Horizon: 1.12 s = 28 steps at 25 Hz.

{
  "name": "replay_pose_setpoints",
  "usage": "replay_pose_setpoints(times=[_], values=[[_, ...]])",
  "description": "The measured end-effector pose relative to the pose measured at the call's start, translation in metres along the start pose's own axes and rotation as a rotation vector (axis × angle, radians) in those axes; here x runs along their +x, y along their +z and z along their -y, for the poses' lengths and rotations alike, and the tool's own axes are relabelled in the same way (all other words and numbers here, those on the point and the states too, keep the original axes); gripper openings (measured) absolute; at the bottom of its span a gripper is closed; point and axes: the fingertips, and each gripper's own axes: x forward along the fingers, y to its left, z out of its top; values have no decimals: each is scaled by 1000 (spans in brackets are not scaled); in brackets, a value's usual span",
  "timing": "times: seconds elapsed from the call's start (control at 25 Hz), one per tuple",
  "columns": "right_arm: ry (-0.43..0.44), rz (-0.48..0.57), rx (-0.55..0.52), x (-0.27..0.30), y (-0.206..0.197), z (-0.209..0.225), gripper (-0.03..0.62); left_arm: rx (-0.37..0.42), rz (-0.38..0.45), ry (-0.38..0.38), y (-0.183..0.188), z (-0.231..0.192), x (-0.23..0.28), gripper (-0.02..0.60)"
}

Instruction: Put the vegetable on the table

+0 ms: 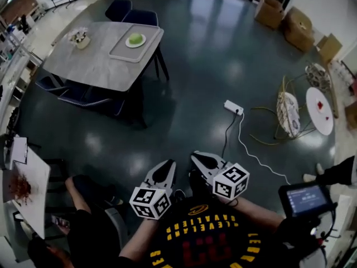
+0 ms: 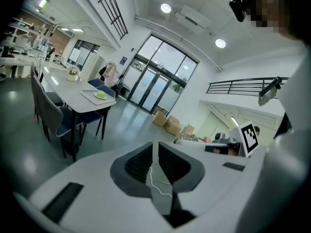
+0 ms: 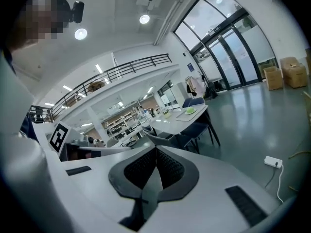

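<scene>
- The green vegetable [image 1: 135, 39] is seen on a white plate [image 1: 143, 41], which is laid on a tray [image 1: 120, 52] near one corner of the grey table [image 1: 89, 66].
- The table is placed well apart from both grippers, across the dark floor [image 1: 212, 49].
- The left gripper [image 1: 168, 165] is held low in front of the person; its jaws are brought almost together, with only a thin slit left, and nothing is held.
- The right gripper [image 1: 197, 157] is kept just beside it, with its jaws closed tip to tip and empty.
- A white power strip [image 1: 234, 107] is seen on the floor beyond the right gripper.
</scene>
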Motion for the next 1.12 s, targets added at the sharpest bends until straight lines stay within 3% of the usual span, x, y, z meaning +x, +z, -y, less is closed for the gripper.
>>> replay_pose_setpoints(times=[0.24,0.56,0.8,1.12], values=[[77,5,22,49,55,53,6,11,-17,58,47,-24,68,41],[86,30,41,75,125,144,6,33,-19,119,104,-29,161,41],[71,9,73,95,150,200,6,-13,-17,142,123,-42,211,41],[96,-26,71,160,173,228,6,-41,-10,176,159,-94,248,41]])
